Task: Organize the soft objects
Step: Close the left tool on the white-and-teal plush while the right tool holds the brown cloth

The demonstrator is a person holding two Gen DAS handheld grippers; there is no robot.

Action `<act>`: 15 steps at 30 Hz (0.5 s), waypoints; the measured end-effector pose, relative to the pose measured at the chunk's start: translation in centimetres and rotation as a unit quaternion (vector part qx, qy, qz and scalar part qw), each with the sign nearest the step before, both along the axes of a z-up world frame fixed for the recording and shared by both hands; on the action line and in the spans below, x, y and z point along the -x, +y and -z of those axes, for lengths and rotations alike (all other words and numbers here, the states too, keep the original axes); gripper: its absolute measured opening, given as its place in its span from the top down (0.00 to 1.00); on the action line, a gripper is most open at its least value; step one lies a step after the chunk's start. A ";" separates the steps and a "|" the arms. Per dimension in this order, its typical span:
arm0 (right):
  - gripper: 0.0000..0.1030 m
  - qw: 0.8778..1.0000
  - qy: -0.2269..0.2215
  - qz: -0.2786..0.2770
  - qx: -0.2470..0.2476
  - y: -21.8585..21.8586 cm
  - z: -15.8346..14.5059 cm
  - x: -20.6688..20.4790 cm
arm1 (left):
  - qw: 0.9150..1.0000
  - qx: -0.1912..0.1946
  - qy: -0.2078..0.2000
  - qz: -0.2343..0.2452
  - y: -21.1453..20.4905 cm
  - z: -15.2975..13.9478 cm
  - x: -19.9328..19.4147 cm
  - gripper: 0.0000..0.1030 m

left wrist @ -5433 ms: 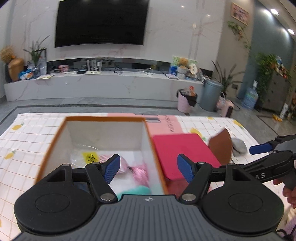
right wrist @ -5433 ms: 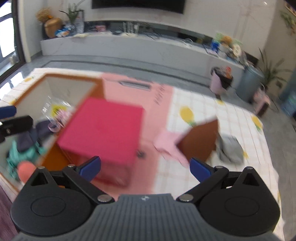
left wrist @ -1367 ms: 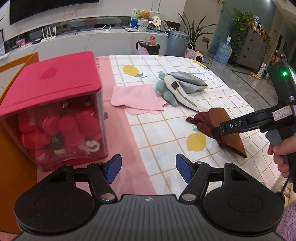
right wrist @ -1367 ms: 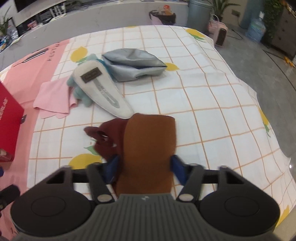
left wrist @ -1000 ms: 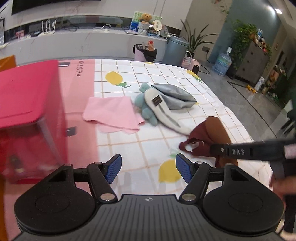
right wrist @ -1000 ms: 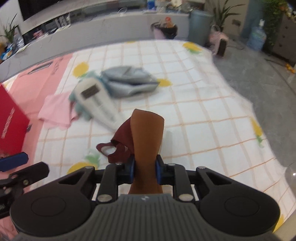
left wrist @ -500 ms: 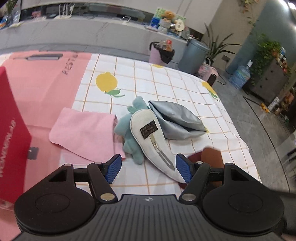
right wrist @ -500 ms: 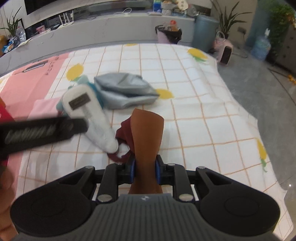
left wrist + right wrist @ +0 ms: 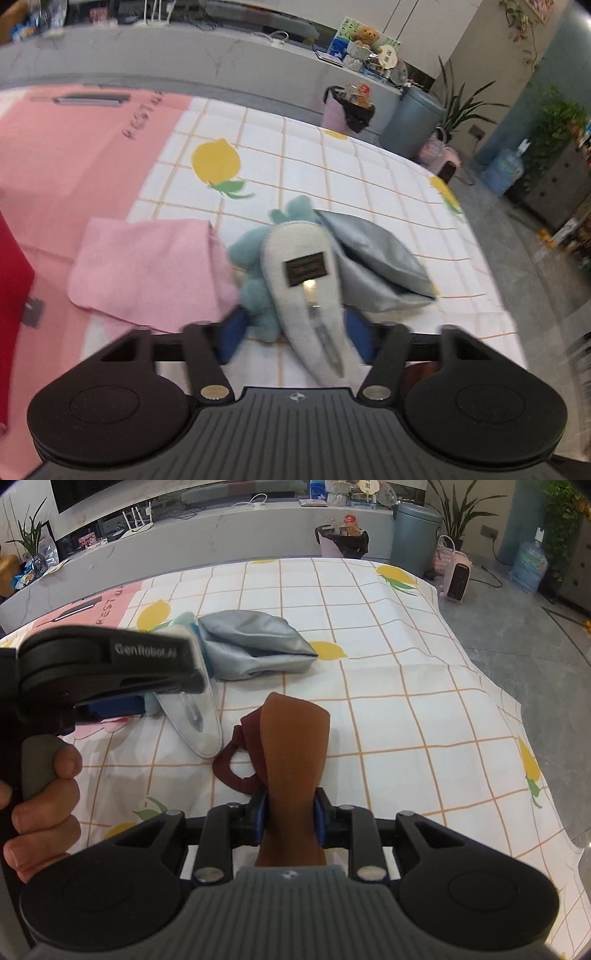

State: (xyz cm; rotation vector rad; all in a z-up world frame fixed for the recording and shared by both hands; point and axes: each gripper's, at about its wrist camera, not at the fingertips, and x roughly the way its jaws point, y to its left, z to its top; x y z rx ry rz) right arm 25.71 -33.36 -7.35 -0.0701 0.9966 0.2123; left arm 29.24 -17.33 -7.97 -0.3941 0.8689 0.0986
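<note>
While the right hand-held gripper (image 9: 289, 819) pinches a folded brown leather-like pouch (image 9: 293, 760) between its blue pads, a dark maroon strap loop (image 9: 232, 764) of that pouch hangs to its left over the table (image 9: 424, 716), which is covered by a white checked cloth printed with yellow lemons. The pouch stands up between the pressed-together pads, its upper end curling forward.

The left hand-held gripper (image 9: 295, 332) is spread, its blue fingertips (image 9: 231, 330) lying on either side of a white carrot-shaped plush pouch with teal leaves and a dark label (image 9: 306, 284). Whether the pads touch the plush cannot be told, since this view is blurred. In the right wrist view the same gripper (image 9: 122, 705) covers the upper part of the plush, and the person's left hand (image 9: 44, 812) grips its handle.

Just right of the plush, and touching it, lies a crumpled silver-grey fabric bag (image 9: 376, 266). Just left of it sits a folded pink cloth (image 9: 147, 269), partly on a pink mat (image 9: 66, 155). At the far left edge a red box (image 9: 11, 266) is partly visible.
</note>
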 end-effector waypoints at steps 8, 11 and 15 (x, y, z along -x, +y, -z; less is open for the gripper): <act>0.76 1.000 -0.002 -0.007 -0.002 -0.1 0.0 0.3 | 0.999 -0.031 0.014 0.026 0.9 -0.1 2.4 0.97; 0.75 1.000 0.000 -0.007 -0.002 -0.2 0.0 0.3 | 0.997 -0.048 0.011 0.056 1.1 -0.3 4.6 0.97; 0.75 1.000 0.002 -0.011 0.000 -0.1 0.0 0.4 | 0.996 -0.046 0.012 0.075 1.7 -0.7 6.0 0.93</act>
